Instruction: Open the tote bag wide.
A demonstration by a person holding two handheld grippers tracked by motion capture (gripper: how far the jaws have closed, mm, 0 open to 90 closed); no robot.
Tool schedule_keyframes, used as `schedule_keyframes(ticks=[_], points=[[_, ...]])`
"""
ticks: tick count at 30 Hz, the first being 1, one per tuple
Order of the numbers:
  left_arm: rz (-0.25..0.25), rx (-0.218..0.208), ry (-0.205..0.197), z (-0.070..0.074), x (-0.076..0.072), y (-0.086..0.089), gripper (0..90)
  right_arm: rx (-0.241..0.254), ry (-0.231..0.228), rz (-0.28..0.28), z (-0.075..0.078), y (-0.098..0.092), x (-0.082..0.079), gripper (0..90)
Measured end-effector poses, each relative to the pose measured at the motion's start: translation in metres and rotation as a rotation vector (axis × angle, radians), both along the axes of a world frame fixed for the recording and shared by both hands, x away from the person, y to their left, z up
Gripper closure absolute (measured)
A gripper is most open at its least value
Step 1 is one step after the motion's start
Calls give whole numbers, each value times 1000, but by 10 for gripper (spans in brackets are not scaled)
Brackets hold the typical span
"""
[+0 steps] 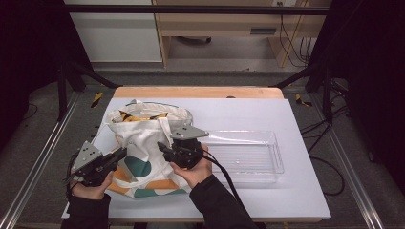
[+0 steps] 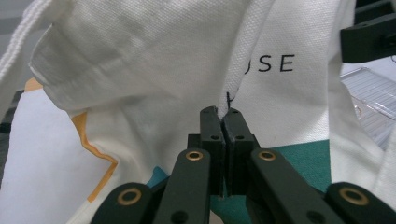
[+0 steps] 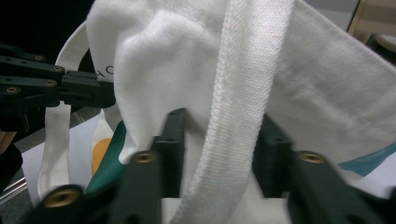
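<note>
A white tote bag [image 1: 143,136] with orange and teal shapes stands on the white table [image 1: 267,114], its mouth open toward the far side. My left gripper [image 1: 123,152] is at the bag's left side and shut on a fold of its cloth [image 2: 223,114]. My right gripper [image 1: 161,147] is at the bag's right front. In the right gripper view its jaws [image 3: 219,126] stand apart, with bag cloth [image 3: 327,84] between them and a handle strap [image 3: 243,93] hanging across the front. The left gripper [image 3: 109,93] is at that view's left edge.
A clear plastic tray [image 1: 278,152] lies on the table just right of the bag and the right hand. Something yellow and black [image 1: 138,116] shows inside the bag's mouth. The wooden table edge [image 1: 200,92] runs along the far side.
</note>
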State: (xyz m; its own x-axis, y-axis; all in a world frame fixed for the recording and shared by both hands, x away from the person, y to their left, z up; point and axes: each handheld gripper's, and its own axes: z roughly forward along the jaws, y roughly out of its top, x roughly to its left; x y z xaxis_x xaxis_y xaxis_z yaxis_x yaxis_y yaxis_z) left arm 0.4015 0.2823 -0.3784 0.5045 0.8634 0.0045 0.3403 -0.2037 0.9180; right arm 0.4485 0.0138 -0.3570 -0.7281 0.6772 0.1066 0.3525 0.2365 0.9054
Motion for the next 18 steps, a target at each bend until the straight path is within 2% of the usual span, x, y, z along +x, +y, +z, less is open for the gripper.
schedule_keyframes(ticks=[1,7,9,11,13,15,16,17,18], points=[[-3,-3,-1,0,0,0,882,-8,10,-1,0,0,0,834],[-2,-11,1,0,1,0,865,-22,9,15,0,-2,-2,884],[-7,-36,-1,1,2,0,791,-21,13,29,1,-4,-3,886],[-17,-57,-15,5,1,0,660,-16,13,49,1,-6,-7,886],[-14,-65,-35,9,1,-1,629,-17,12,66,0,-7,-10,886],[-16,-71,-39,12,1,-3,631,-20,10,71,-1,-7,-13,886],[-23,-66,-32,11,1,-4,657,-24,9,77,-2,-7,-15,886],[-19,-52,-25,11,1,-5,755,-25,0,75,-5,-7,-19,886],[-18,-44,-19,10,0,-5,755,-25,0,75,-5,-7,-19,886]])
